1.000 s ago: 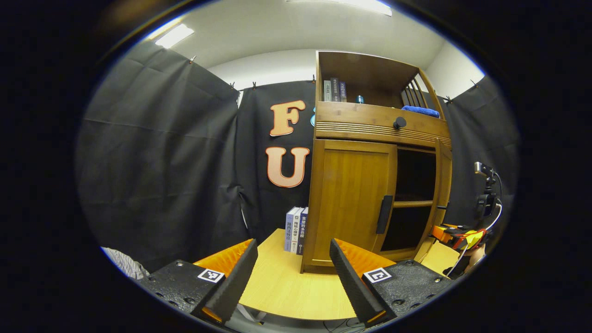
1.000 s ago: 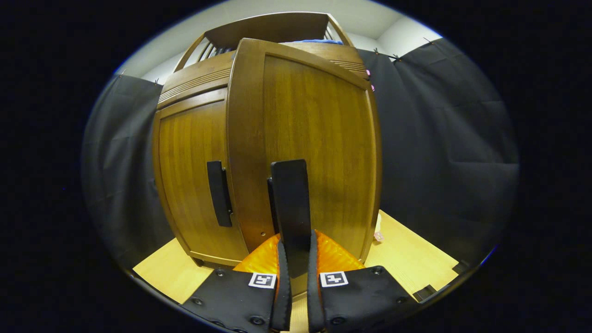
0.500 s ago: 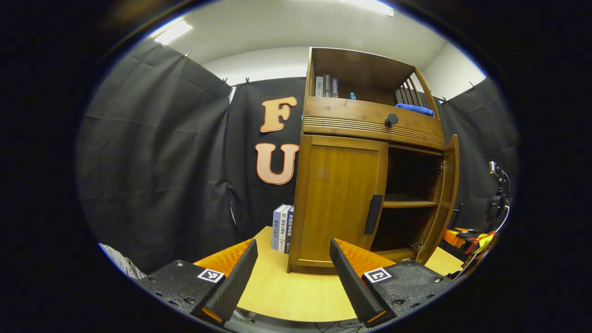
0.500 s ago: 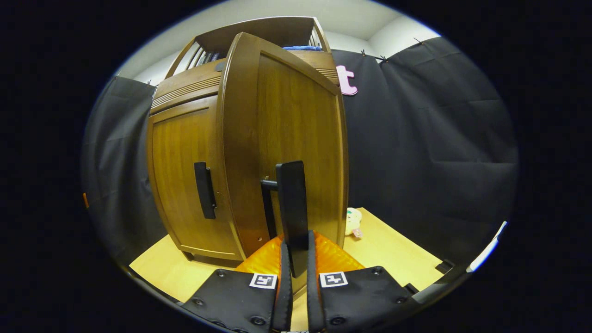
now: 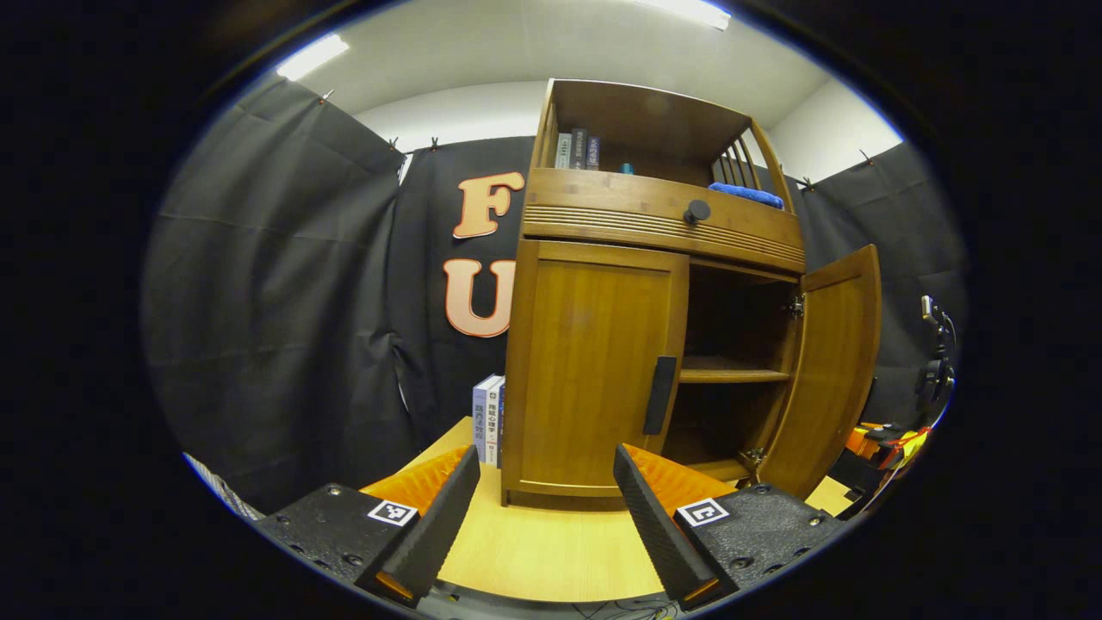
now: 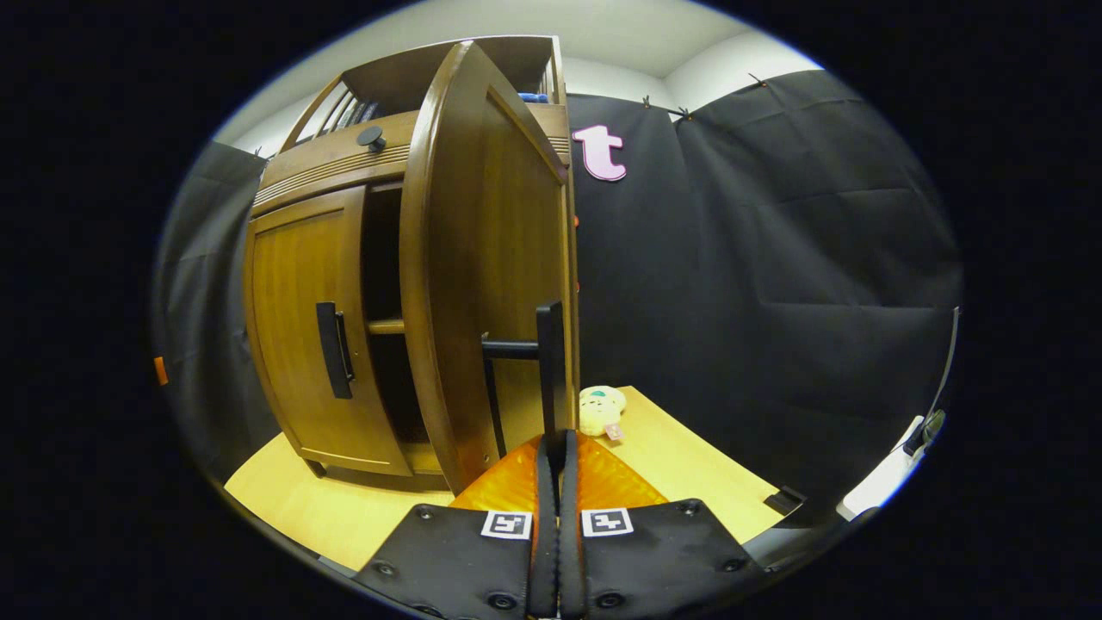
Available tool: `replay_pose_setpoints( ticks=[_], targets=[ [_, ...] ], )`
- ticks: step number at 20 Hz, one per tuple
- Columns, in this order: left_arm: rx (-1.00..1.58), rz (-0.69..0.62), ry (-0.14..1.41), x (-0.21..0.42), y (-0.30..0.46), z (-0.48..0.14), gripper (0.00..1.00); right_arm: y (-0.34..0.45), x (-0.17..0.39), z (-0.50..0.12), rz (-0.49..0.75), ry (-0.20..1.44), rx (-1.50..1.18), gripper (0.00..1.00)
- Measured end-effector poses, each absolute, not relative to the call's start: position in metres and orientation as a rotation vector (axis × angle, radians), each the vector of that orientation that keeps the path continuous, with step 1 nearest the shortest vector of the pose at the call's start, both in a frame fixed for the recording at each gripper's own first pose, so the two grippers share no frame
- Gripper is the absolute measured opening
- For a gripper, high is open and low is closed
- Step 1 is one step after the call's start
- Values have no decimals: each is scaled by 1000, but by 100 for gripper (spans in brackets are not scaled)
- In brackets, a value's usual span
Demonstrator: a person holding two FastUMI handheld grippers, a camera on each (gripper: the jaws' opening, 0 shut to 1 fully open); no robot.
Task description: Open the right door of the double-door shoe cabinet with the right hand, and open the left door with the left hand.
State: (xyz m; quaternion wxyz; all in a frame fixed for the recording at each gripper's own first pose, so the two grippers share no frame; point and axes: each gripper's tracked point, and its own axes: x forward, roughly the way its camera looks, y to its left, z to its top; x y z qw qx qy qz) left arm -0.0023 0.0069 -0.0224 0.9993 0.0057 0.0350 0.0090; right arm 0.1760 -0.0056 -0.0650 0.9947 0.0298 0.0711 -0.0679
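Observation:
The wooden shoe cabinet [image 5: 654, 220] stands on the table. Its left door [image 5: 594, 370] is closed, and the door's dark vertical handle [image 5: 661, 396] sits just beyond my left gripper [image 5: 544, 456], which is open and holds nothing. The right door [image 5: 831, 370] stands swung wide, baring a dark inside with one shelf [image 5: 732, 375]. In the right gripper view that right door [image 6: 491, 258] is seen nearly edge-on. My right gripper [image 6: 555, 443] is shut on its handle [image 6: 547, 370]. The left door's handle [image 6: 331, 349] shows further left.
Books [image 5: 489, 418] stand on the light wooden table [image 5: 551, 551] against the cabinet's left side. A small plush toy [image 6: 601, 409] lies on the table behind the open door. Above the doors is a drawer with a round knob [image 5: 696, 211]; a blue cloth [image 5: 745, 194] lies on top.
The right door has swung from partly open to wide open with my right gripper shut on its handle. My left gripper stays open and now faces the left door more squarely.

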Motion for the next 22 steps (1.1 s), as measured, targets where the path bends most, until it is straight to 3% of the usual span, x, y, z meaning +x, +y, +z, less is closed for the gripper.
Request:
replay_pose_setpoints(
  ticks=[2,3,12,13,19,20,22],
  targets=[
    [15,0,62,-1,1,-22,92,-13,174,-66,-136,147,63,8],
    [18,-6,60,0,0,-22,92,-14,173,-66,-135,147,61,13],
    [34,-2,60,2,-7,-25,92,-38,169,-62,-121,137,48,13],
    [40,0,57,2,-7,-24,92,-40,168,-62,-117,138,56,8],
    [46,10,49,6,-12,-25,92,-55,165,-58,-106,123,76,8],
    [47,12,49,7,-14,-25,92,-58,165,-58,-111,118,76,12],
    [49,14,51,9,-16,-26,92,-68,164,-59,-130,116,73,8]
  ],
)
